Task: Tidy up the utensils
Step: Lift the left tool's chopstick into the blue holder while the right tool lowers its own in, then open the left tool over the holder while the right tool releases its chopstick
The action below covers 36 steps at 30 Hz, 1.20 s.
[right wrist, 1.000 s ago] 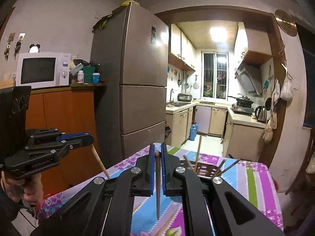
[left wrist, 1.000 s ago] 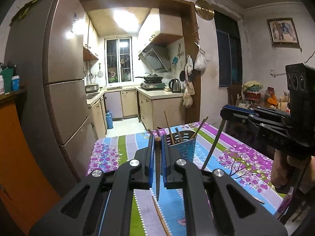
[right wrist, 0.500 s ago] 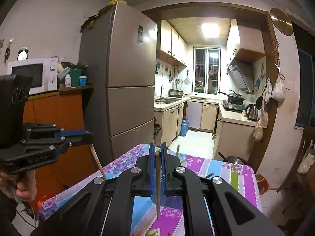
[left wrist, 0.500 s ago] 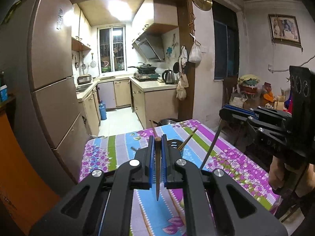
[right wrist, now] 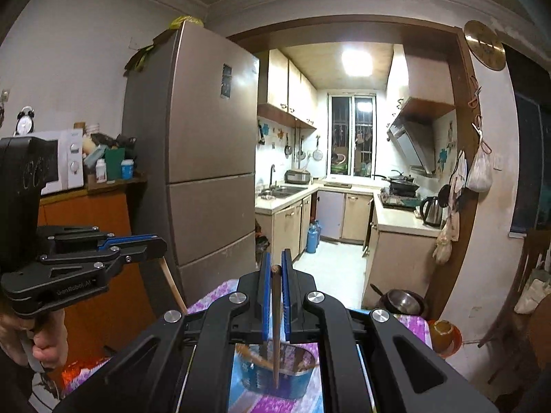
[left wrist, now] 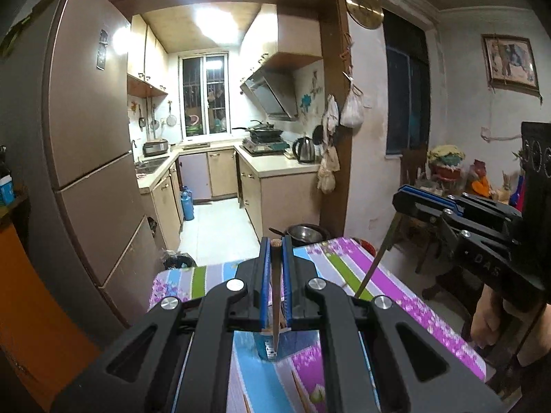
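left gripper (left wrist: 274, 251) pinching chopstick (left wrist: 275, 296), right gripper (right wrist: 274, 268) pinching second chopstick (right wrist: 276, 327), tip inside utensil holder (right wrist: 292, 383) on table (left wrist: 413, 306)

Brown wooden chopstick (left wrist: 275, 296) upright, tip down above blue perforated utensil holder (right wrist: 275, 378), second chopstick (right wrist: 276, 323) upright, tip inside holder

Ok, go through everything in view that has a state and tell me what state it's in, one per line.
Left gripper: shut on a chopstick, tip pointing down.
Right gripper: shut on a chopstick, its tip over the holder.
Blue utensil holder: upright on the table, chopsticks already inside.
Fridge: doors closed.
Kitchen ceiling light: on.
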Available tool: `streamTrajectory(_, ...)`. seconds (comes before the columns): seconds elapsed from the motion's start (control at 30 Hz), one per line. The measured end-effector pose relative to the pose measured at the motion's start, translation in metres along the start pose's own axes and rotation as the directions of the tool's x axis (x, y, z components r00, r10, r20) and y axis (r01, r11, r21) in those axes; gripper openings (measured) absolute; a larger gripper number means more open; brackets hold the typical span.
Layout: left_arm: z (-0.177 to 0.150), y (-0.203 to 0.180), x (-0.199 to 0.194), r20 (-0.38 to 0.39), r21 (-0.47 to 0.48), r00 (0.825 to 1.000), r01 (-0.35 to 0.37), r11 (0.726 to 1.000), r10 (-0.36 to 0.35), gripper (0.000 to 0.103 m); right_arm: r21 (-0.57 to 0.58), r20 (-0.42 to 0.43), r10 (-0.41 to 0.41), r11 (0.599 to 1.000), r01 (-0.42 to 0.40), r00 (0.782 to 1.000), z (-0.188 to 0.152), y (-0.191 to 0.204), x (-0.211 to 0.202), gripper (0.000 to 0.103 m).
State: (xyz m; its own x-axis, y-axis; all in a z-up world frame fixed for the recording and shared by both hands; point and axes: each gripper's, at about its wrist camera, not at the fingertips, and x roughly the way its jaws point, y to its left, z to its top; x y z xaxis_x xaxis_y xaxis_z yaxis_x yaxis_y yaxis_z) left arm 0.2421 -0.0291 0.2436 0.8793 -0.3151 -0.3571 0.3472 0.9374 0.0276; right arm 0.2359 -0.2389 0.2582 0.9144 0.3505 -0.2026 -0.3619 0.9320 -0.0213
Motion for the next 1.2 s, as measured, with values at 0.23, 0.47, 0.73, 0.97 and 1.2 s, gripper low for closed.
streamTrajectory(0.23,0.021,0.005,0.030,0.015,-0.026,1.000,-0.024,0.999,0.024,0.005,0.005,0.011,0.009,1.000,-0.009,1.000,0.019,-0.020,0.040,0.007)
streamTrajectory(0.47,0.015,0.001,0.077,-0.024,-0.019,0.999,-0.028,0.999,0.028,0.005,0.028,-0.041,0.015,1.000,-0.014,0.999,-0.004,-0.040,0.088,0.007)
streamTrajectory(0.73,0.000,0.004,0.119,-0.077,-0.026,0.997,-0.026,0.999,0.024,0.005,0.053,-0.093,0.027,0.998,-0.022,0.995,-0.034,-0.058,0.127,0.007)
streamTrajectory(0.97,-0.009,0.007,0.138,-0.113,-0.035,0.993,-0.034,0.999,0.030,0.005,0.058,-0.117,0.030,0.998,-0.023,0.993,-0.047,-0.063,0.144,0.007)
streamTrajectory(1.2,-0.013,0.008,0.143,-0.127,-0.040,0.991,-0.040,0.998,0.035,0.006,0.056,-0.132,0.048,0.998,-0.041,0.990,-0.052,-0.060,0.150,0.007)
